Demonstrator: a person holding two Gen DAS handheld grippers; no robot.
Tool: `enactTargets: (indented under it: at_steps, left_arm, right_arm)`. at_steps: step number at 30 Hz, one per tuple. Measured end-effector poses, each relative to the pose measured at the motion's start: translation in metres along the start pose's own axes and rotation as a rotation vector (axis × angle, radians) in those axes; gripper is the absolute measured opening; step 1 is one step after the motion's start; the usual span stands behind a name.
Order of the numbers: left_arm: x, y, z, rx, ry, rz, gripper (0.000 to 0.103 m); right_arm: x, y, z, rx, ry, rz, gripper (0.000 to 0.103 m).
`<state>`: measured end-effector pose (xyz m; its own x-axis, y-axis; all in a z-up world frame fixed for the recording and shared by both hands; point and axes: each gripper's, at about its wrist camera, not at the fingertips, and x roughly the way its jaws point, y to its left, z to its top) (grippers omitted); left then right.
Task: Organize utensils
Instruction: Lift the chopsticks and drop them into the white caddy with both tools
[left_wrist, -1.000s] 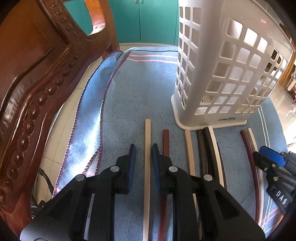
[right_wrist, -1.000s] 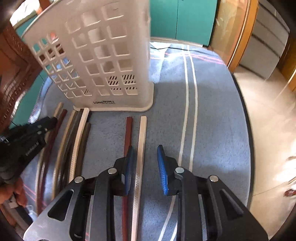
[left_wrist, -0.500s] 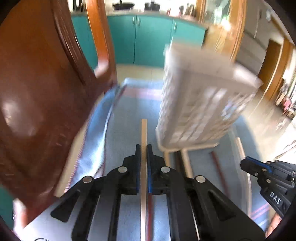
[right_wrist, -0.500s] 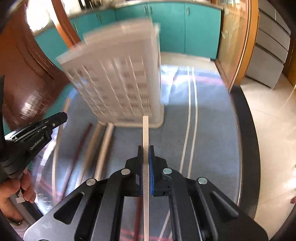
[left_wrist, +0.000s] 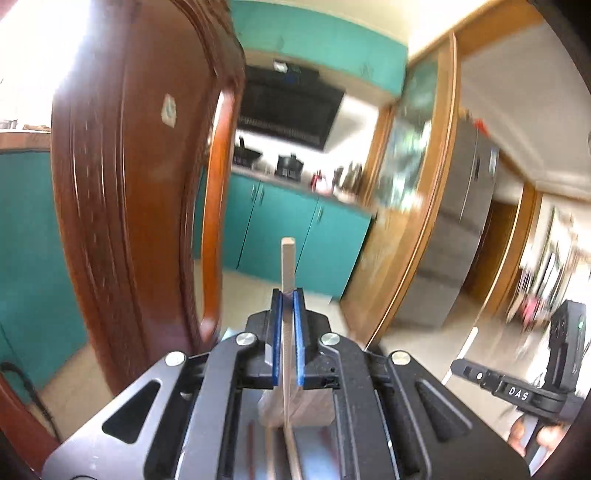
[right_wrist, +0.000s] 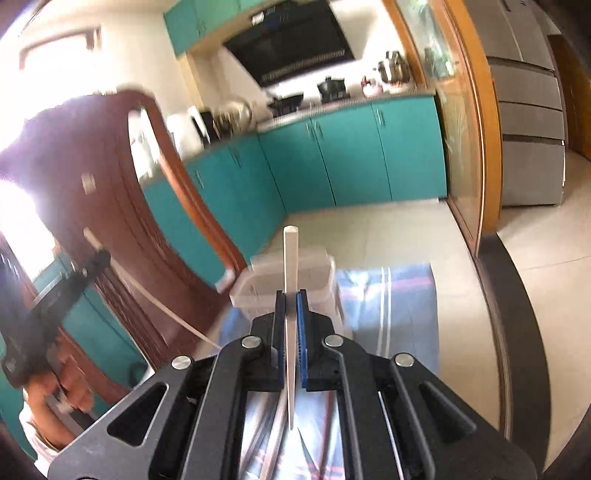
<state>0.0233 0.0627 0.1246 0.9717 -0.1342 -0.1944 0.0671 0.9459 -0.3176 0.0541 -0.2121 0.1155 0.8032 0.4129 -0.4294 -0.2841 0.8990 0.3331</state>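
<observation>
Each hand-held gripper was pinching one chopstick, lifted clear of the floor and pointing up and away toward the kitchen. The left hand-held gripper (left_wrist: 287, 295) had its blue pads pressed onto a pale wooden chopstick (left_wrist: 287, 264), whose square tip stood above the pads while the rest ran back under the camera. The right hand-held gripper (right_wrist: 290, 293) was closed the same way on a whitish chopstick (right_wrist: 290, 258).

The white basket (right_wrist: 314, 273) sat just beyond the right hand-held gripper, its rim blurred, standing on the blue striped mat (right_wrist: 388, 306) on the floor. Beneath the right hand-held gripper, more sticks (right_wrist: 273, 443) lay on the mat, smeared by motion. In the left view only a small patch of the basket showed below the pads.

The step in hand looked like the carry: both sticks picked up and on their way to the basket. The next move would call for bringing each stick over the open rim, tipping it so one end points down into the basket, and only then releasing, so it drops inside rather than catching on the rim or the lattice wall.
</observation>
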Motion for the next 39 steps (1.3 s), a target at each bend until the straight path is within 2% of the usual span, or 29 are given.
enactTargets:
  at_steps: [6,8,11,14,19,22,25,27,28,30,32,37,39]
  left_arm:
    - [0.012,0.015,0.014,-0.177,-0.179,-0.043,0.007]
    - [0.022,0.016,0.014,-0.191,-0.199,-0.015,0.007]
    - [0.043,0.017,0.006,-0.179,-0.188,0.011,0.007]
    - [0.063,0.014,-0.005,-0.158,-0.137,0.024,0.007]
    - [0.095,0.016,-0.02,-0.121,-0.053,0.05,0.007]
    - [0.105,0.022,-0.023,-0.123,-0.015,0.056,0.007]
    - [0.107,0.027,-0.028,-0.128,0.008,0.06,0.007]
    - [0.105,0.027,-0.029,-0.12,0.015,0.06,0.008]
    - [0.104,0.027,-0.03,-0.115,0.016,0.061,0.01]
    - [0.095,0.027,-0.031,-0.102,0.011,0.06,0.027]
    - [0.083,0.03,-0.033,-0.094,0.0,0.074,0.035]
    - [0.076,0.04,-0.047,-0.045,0.089,0.195,0.036]
    - [0.079,0.049,-0.058,-0.035,0.164,0.229,0.036]
  right_arm:
    - [-0.012,0.006,0.051,0.087,-0.195,0.029,0.007]
    - [-0.015,0.004,0.06,0.13,-0.302,0.048,0.007]
    - [-0.004,0.003,0.063,0.165,-0.381,-0.024,0.007]
    - [0.026,0.0,0.058,0.137,-0.354,-0.111,0.007]
    - [0.079,-0.007,0.04,0.088,-0.213,-0.171,0.007]
    - [0.09,-0.004,0.031,0.036,-0.169,-0.189,0.007]
    - [0.087,-0.001,0.026,0.015,-0.163,-0.198,0.01]
    - [0.077,0.0,0.028,0.003,-0.173,-0.204,0.028]
    - [0.073,0.001,0.026,0.002,-0.182,-0.206,0.032]
    - [0.057,0.002,0.026,-0.007,-0.207,-0.217,0.039]
    - [0.042,0.0,0.023,-0.026,-0.229,-0.246,0.04]
    - [0.026,-0.021,0.003,-0.017,-0.228,-0.375,0.04]
    - [0.038,-0.038,-0.013,0.007,-0.133,-0.411,0.04]
